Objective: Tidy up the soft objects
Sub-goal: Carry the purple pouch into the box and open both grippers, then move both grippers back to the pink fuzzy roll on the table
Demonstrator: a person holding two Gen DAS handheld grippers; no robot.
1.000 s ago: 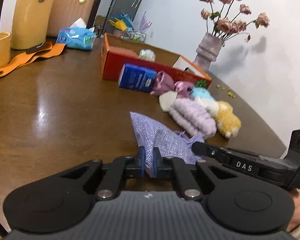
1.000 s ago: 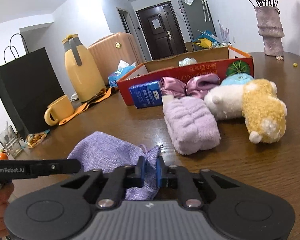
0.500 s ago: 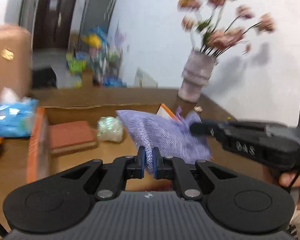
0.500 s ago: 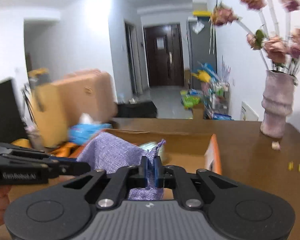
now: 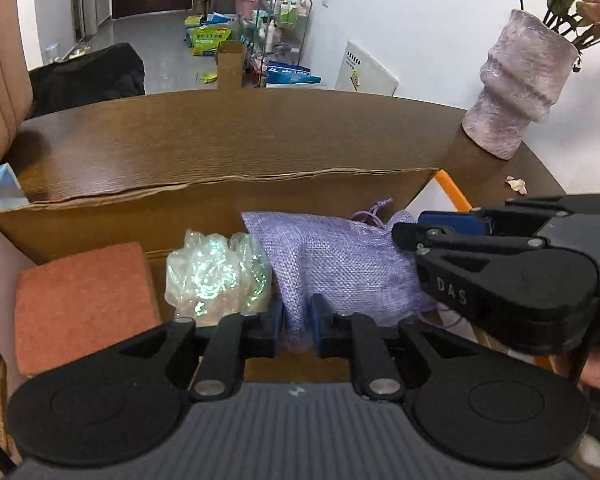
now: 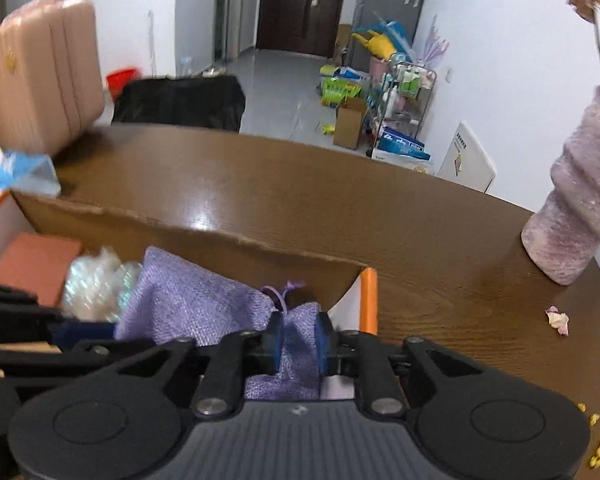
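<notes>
**Lilac pouch over the box**

A lilac woven drawstring pouch (image 5: pixel 340 264) is seen slumped inside the cardboard box (image 5: pixel 220 200) on the brown surface (image 5: pixel 220 132), beside a crinkled iridescent bundle (image 5: pixel 216 272) and a rust-red pad (image 5: pixel 80 300). One corner is set between the pads of the left claw (image 5: pixel 298 326), the gathered neck between those of the right claw (image 6: pixel 300 338). Both claws are angled down into the box; their jaws have just been opening slightly, fabric between them, grip looking slack.
</notes>
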